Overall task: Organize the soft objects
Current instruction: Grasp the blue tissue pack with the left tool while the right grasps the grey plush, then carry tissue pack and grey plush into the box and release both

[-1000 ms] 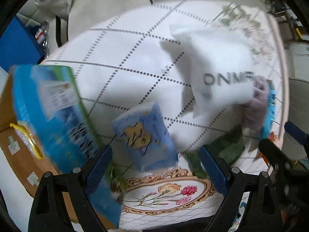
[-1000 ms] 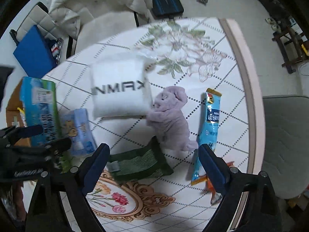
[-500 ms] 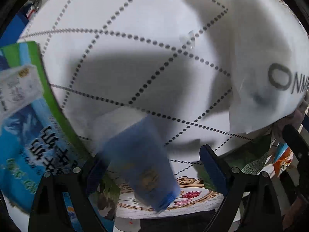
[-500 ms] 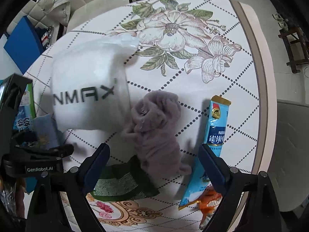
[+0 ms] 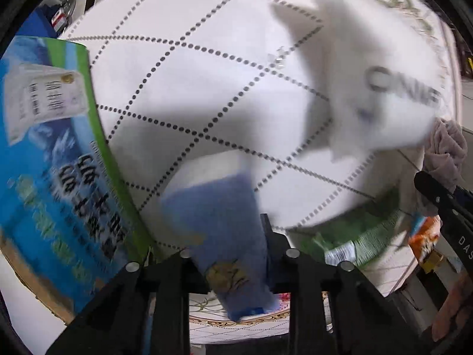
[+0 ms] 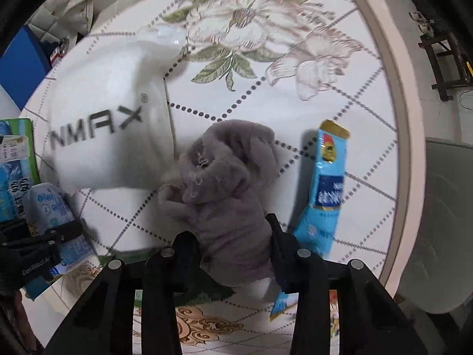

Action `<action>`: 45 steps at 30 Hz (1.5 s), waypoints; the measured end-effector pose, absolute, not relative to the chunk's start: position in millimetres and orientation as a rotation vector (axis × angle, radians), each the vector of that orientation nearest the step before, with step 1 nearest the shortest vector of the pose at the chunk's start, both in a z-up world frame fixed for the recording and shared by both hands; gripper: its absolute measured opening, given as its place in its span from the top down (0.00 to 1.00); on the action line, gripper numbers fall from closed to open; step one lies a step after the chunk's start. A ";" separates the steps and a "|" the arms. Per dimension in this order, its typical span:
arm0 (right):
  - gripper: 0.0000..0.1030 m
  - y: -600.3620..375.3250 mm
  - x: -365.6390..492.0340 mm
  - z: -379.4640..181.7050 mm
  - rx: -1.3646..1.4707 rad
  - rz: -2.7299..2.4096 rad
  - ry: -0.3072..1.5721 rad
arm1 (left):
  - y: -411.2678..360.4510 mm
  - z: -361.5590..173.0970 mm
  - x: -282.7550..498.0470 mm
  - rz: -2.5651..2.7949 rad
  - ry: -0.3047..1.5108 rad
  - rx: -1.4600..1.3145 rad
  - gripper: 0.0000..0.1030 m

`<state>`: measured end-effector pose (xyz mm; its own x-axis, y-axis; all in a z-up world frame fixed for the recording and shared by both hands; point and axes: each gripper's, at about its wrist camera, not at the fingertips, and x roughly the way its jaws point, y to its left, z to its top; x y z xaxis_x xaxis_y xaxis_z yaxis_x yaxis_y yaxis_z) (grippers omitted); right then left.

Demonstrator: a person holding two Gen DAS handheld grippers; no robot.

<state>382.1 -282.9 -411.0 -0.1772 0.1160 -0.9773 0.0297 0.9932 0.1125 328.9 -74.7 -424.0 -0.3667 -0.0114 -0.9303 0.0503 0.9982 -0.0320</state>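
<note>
Left tongs clenched on blue tissue pack, right tongs clenched on grey plush toy, white pillow touching toy's left side on tabletop.

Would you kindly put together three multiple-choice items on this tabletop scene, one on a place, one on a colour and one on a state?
1. Where does the long blue sachet lie relative to the plush toy in the right wrist view?
A. To its left
B. To its right
C. On top of it

2. What colour is the plush toy?
A. Greyish purple
B. Bright red
C. Yellow

3. What is the left gripper doing?
A. Hanging open over bare table
B. Closed on the small blue tissue pack
C. Closed on the white pillow pack

Answers: 1 B, the sachet sits right of the toy. 2 A, its fur is greyish purple. 3 B, the fingers press the pack's sides.
</note>
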 end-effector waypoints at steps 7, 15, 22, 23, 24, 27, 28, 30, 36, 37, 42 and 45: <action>0.59 -265.5 363.3 -337.2 0.117 0.154 1.632 | -77.7 -362.0 303.1 -0.136 1.812 -0.022 0.85; 0.59 -182.2 335.5 -234.7 0.123 0.333 1.492 | -22.3 -241.8 307.4 -0.160 1.604 -0.097 0.86; 0.59 -49.6 312.2 -205.2 0.120 0.528 1.481 | 104.7 -206.8 305.6 -0.009 1.570 -0.103 0.86; 0.59 -28.3 309.7 -208.1 0.131 0.551 1.495 | 123.9 -208.8 302.8 0.013 1.579 -0.108 0.85; 0.59 -12.2 307.5 -211.2 0.137 0.567 1.507 | 142.7 -212.2 299.1 0.041 1.588 -0.120 0.85; 0.59 40.7 303.1 -227.2 0.153 0.613 1.552 | 185.2 -230.3 292.9 0.092 1.614 -0.134 0.85; 0.59 61.0 301.7 -235.6 0.157 0.621 1.569 | 199.2 -237.4 290.9 0.111 1.609 -0.115 0.85; 0.59 85.7 300.0 -249.5 0.174 0.629 1.598 | 227.3 -253.9 290.9 0.131 1.656 -0.143 0.85; 0.59 144.5 295.9 -298.1 0.203 0.619 1.687 | 272.0 -311.1 291.1 0.133 1.795 -0.214 0.85; 0.59 150.0 294.8 -307.0 0.203 0.613 1.699 | 277.1 -318.6 290.5 0.135 1.811 -0.219 0.85; 0.59 166.6 288.5 -339.0 0.194 0.602 1.746 | 284.9 -343.9 282.9 0.116 1.878 -0.250 0.84; 0.56 175.3 286.0 -350.6 0.210 0.626 1.788 | 285.5 -352.7 278.7 0.105 1.920 -0.241 0.80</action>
<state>286.0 175.3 -350.6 -0.3127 0.4475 -0.8378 -0.1729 0.8405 0.5135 278.7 285.5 -352.7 -0.3381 -0.1170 -0.9338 -0.2181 0.9750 -0.0432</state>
